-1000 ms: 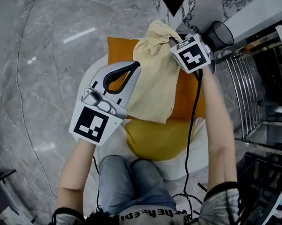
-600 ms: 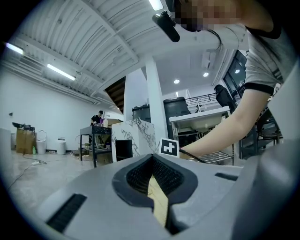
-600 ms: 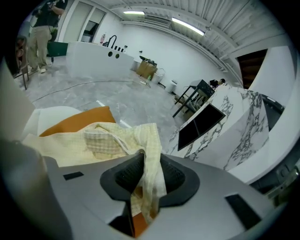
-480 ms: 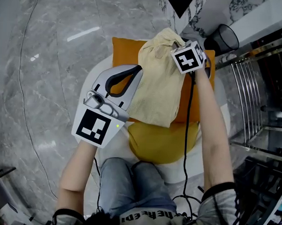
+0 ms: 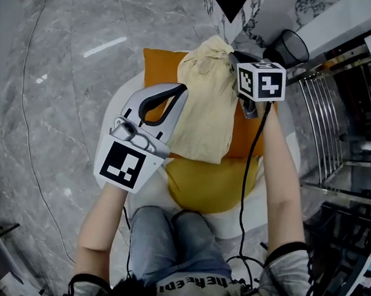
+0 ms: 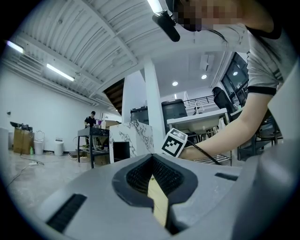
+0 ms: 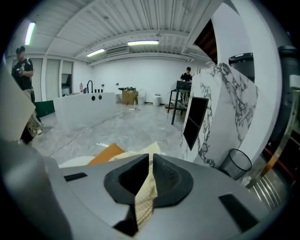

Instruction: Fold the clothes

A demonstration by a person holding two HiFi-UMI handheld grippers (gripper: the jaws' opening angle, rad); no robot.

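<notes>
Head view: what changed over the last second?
The right gripper rolled at the top edge of the cream garment, turning its marker cube toward the camera. Its fingers have just been closing with the garment between them. The left gripper kept its hold, and the orange cushion stayed.

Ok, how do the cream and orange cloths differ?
Cream cloth is rumpled; orange cloth lies flat. Cream cloth is on top, held by left gripper and right gripper, whose fingers have just been closing on it; orange cloth lies underneath, unheld. Both are over the white table.
</notes>
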